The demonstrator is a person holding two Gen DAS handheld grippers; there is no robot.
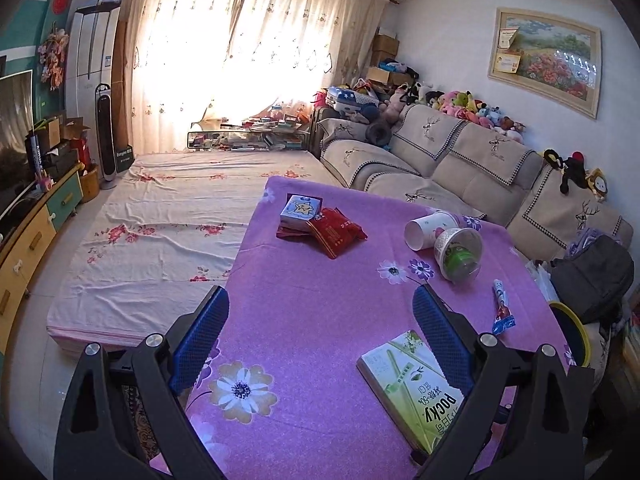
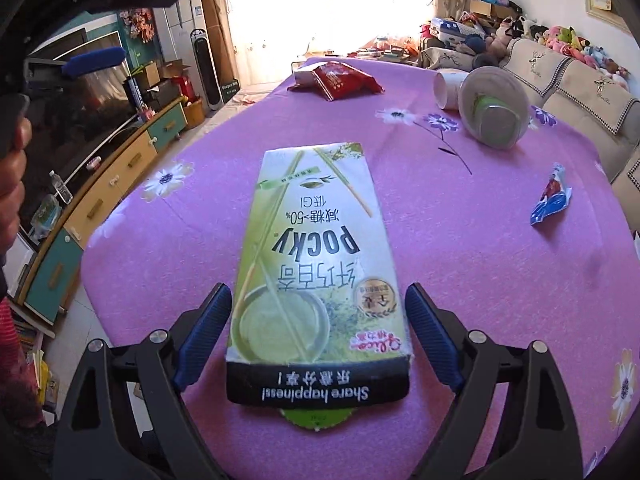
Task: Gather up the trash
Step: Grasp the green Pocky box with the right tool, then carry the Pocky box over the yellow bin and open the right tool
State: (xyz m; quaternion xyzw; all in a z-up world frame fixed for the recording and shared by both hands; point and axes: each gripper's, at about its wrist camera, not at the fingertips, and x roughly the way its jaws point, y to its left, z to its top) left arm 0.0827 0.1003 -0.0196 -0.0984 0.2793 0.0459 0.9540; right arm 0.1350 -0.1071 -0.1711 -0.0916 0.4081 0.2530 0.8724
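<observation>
Straddling the green Pocky box (image 2: 316, 256) with my right gripper (image 2: 319, 320) spread wide, left gripper (image 1: 320, 332) open and empty, I find cups, wrappers and packets uncollected on the table (image 2: 460, 264).

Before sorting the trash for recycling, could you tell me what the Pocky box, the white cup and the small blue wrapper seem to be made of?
Pocky box: printed paperboard, slightly glossy; flat panels, torn flap edge.
White cup: probably paper, matte; thin rolled rim.
Blue wrapper: likely plastic film, shiny and crinkled.
</observation>
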